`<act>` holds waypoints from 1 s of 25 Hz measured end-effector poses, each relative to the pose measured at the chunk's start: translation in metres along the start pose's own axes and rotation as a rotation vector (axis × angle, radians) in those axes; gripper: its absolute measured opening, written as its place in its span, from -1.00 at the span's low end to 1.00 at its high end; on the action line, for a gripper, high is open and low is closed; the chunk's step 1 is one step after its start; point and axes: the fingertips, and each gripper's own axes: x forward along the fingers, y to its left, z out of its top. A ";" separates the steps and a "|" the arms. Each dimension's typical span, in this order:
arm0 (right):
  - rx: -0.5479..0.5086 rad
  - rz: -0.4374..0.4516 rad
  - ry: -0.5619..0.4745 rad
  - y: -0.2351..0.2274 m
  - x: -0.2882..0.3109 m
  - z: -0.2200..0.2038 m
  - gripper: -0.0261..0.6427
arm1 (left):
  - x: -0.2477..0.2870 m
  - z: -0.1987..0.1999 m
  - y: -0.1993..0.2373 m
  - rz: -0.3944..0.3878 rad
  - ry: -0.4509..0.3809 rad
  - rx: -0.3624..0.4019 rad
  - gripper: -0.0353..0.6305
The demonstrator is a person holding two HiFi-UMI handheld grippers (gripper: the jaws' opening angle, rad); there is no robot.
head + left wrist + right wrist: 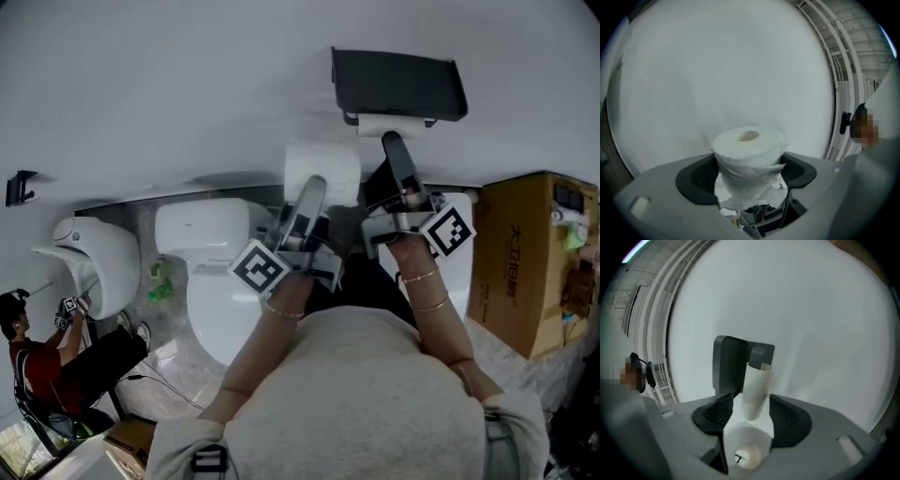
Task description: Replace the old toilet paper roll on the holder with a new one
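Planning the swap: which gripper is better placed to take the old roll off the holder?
Right gripper: open jaws flank the old roll at the holder; the left gripper is shut on the new roll.

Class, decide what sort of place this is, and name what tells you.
Probably a bathroom: a white toilet, a black wall-mounted paper holder, and a full toilet paper roll.

Both your arms reach forward, side by side. Your left gripper [312, 192] is clamped on the new roll [747, 154]. Your right gripper [394, 150] is a bit higher, jaws wide open around the old roll [755, 390], pads not squeezing it.
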 end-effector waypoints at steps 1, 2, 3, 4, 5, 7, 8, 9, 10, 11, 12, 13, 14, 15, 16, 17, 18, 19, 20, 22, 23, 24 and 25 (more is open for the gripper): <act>0.001 0.002 0.001 -0.001 0.001 0.000 -0.23 | 0.000 0.000 0.001 0.004 -0.003 0.000 0.33; 0.003 0.003 0.001 -0.001 0.001 0.001 -0.23 | -0.001 0.000 0.002 0.008 -0.005 0.000 0.33; 0.006 0.006 0.000 -0.001 0.002 0.001 -0.23 | -0.001 0.001 0.002 0.010 -0.008 0.001 0.33; 0.009 0.010 0.000 0.000 0.003 0.001 -0.23 | -0.001 0.001 0.002 0.010 -0.010 0.002 0.33; 0.010 0.015 0.002 0.001 0.004 0.001 -0.23 | -0.001 0.001 0.002 0.010 -0.012 0.001 0.33; 0.005 0.022 0.013 0.002 0.007 0.000 -0.23 | -0.001 0.001 0.001 0.009 -0.013 -0.001 0.33; 0.002 0.024 0.022 0.002 0.009 -0.001 -0.23 | 0.000 0.001 0.001 0.009 -0.014 -0.001 0.33; 0.003 0.027 0.029 0.001 0.011 -0.001 -0.23 | 0.000 0.001 0.001 0.009 -0.016 -0.001 0.33; 0.007 0.031 0.034 0.001 0.013 -0.001 -0.23 | 0.001 0.001 0.001 0.008 -0.017 -0.001 0.33; 0.010 0.036 0.036 0.002 0.014 -0.001 -0.23 | 0.001 0.001 0.001 0.007 -0.019 0.000 0.33; 0.011 0.042 0.036 0.004 0.016 -0.001 -0.23 | 0.001 0.001 0.000 0.006 -0.020 0.000 0.33; 0.009 0.047 0.037 0.005 0.016 -0.001 -0.23 | 0.002 0.001 0.000 0.008 -0.021 -0.001 0.33; 0.006 0.049 0.038 0.005 0.017 -0.001 -0.23 | 0.002 0.000 0.001 0.010 -0.021 -0.002 0.33; 0.004 0.048 0.038 0.005 0.018 0.000 -0.24 | 0.003 0.000 0.001 0.012 -0.021 -0.001 0.33; 0.005 0.046 0.038 0.004 0.018 0.001 -0.27 | 0.004 0.000 0.002 0.013 -0.022 0.001 0.33; 0.006 0.043 0.037 0.002 0.018 0.002 -0.30 | 0.005 0.000 0.002 0.013 -0.022 0.003 0.33; 0.007 0.040 0.037 0.000 0.019 0.003 -0.33 | 0.007 0.000 0.003 0.012 -0.021 0.005 0.33; 0.008 0.038 0.036 -0.001 0.019 0.003 -0.37 | 0.009 0.000 0.004 0.011 -0.018 0.007 0.33; 0.008 0.038 0.037 -0.001 0.020 0.004 -0.37 | 0.011 0.000 0.004 0.011 -0.017 0.006 0.33; -0.001 0.040 0.041 -0.001 0.021 0.005 -0.38 | 0.013 0.000 0.005 0.014 -0.016 0.002 0.33; -0.007 0.042 0.045 0.000 0.021 0.005 -0.38 | 0.014 0.001 0.005 0.015 -0.017 0.003 0.33; -0.012 0.044 0.048 0.000 0.021 0.005 -0.38 | 0.014 0.001 0.005 0.013 -0.018 0.006 0.33; -0.015 0.047 0.050 0.001 0.020 0.005 -0.38 | 0.014 0.002 0.004 0.011 -0.018 0.008 0.33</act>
